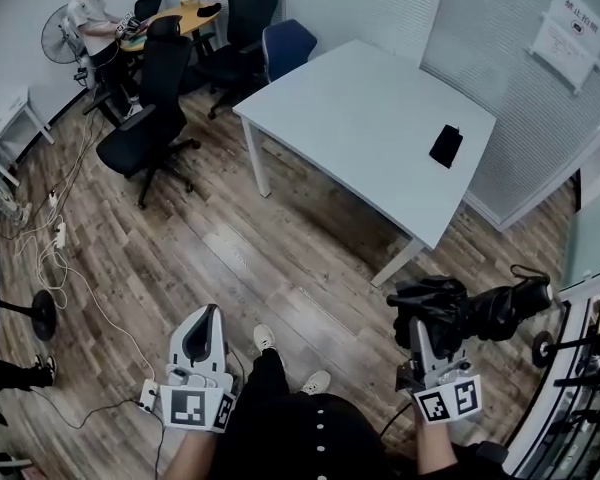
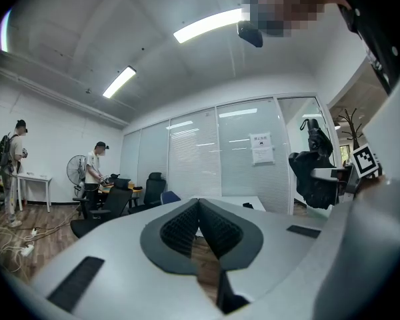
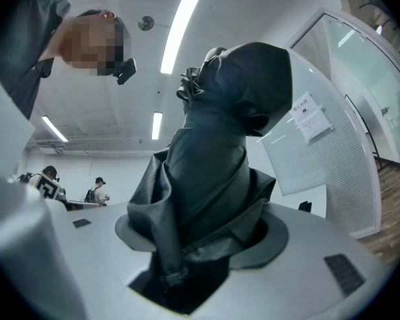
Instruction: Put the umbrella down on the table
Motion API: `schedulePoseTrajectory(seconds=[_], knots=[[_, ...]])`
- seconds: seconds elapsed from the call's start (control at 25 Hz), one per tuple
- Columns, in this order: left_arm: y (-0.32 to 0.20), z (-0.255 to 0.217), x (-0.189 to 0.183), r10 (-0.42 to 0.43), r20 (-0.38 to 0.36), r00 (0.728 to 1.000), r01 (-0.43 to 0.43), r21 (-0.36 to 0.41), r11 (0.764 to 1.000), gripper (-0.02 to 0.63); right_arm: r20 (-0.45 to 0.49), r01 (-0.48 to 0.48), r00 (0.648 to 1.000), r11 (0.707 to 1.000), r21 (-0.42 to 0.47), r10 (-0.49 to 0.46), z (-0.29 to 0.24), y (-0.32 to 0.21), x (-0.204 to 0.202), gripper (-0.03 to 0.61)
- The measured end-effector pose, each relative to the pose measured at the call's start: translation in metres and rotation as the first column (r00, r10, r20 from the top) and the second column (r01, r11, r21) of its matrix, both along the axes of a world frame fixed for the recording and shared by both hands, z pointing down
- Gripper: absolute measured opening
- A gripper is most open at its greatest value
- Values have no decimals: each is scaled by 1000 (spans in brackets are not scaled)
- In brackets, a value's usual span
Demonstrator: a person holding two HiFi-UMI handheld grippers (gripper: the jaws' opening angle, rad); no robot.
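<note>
A folded black umbrella [image 1: 480,310] hangs crosswise over the wooden floor, at the lower right of the head view. My right gripper [image 1: 421,326] is shut on its bunched fabric. In the right gripper view the umbrella [image 3: 213,152] fills the space between the jaws and rises above them. The white table [image 1: 360,118] stands ahead, beyond the umbrella, with its near corner a short way off. My left gripper [image 1: 211,315] is low at the left, shut, with nothing in it; its pads [image 2: 180,229] meet at the tips. The umbrella [image 2: 312,173] also shows at the right of the left gripper view.
A small black flat object [image 1: 446,145] lies near the table's right edge. A blue chair [image 1: 286,46] and black office chairs [image 1: 150,118] stand left of the table. A person [image 1: 92,23] stands at a far desk. Cables [image 1: 65,258] trail on the floor; a glass wall [image 1: 540,118] is at the right.
</note>
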State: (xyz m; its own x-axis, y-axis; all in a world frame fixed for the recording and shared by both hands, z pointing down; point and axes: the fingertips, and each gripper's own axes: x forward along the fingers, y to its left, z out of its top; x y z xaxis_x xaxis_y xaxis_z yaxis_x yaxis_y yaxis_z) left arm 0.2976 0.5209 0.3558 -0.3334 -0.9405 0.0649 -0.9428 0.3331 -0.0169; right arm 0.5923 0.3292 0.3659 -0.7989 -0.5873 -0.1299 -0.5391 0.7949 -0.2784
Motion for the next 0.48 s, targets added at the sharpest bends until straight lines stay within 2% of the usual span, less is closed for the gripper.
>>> schedulePoseTrajectory(seconds=[0.48], knots=[[-30, -14, -62, 8, 6, 1000, -8, 34, 999, 15, 17, 7, 1000, 1000, 24, -7, -21, -29, -64, 281]])
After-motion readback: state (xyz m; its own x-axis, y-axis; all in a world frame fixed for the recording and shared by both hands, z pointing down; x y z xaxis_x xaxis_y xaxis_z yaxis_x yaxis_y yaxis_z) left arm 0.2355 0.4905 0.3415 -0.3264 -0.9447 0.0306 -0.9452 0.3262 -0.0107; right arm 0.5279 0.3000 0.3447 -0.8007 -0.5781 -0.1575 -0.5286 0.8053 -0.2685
